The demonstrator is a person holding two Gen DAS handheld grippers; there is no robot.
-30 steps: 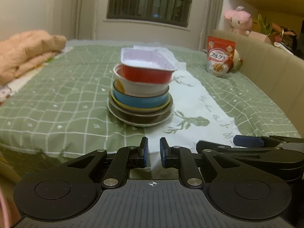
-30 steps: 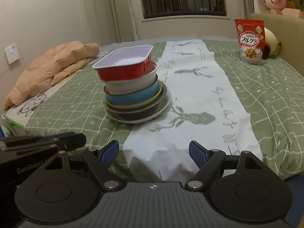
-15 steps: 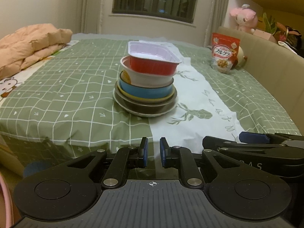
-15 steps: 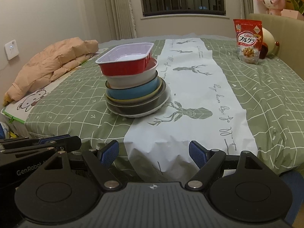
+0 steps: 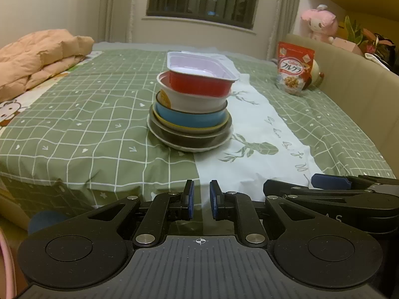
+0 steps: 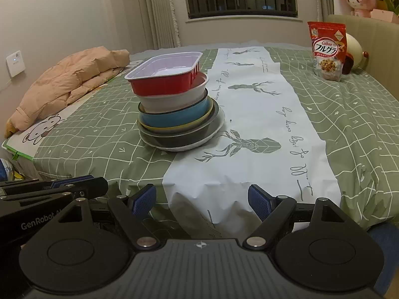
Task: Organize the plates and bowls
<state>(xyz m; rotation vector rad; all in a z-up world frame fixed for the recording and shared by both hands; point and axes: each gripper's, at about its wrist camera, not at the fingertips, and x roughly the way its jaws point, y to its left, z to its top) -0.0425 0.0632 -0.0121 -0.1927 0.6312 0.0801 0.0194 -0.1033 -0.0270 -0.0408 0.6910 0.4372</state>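
Lowest plate (image 5: 174,144) mostly hidden under stack (image 5: 194,104)

1. Left gripper (image 5: 200,200): jaws nearly closed, a narrow gap between the blue pads, holding nothing.
2. Right gripper (image 6: 201,200): jaws spread wide, empty, level just right of the left gripper.

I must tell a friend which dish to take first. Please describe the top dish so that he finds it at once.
On the green bed, one stack of dishes stands at the white runner's left edge. The red tray sits on top: the only rectangular dish, white inside, above the round bowls.
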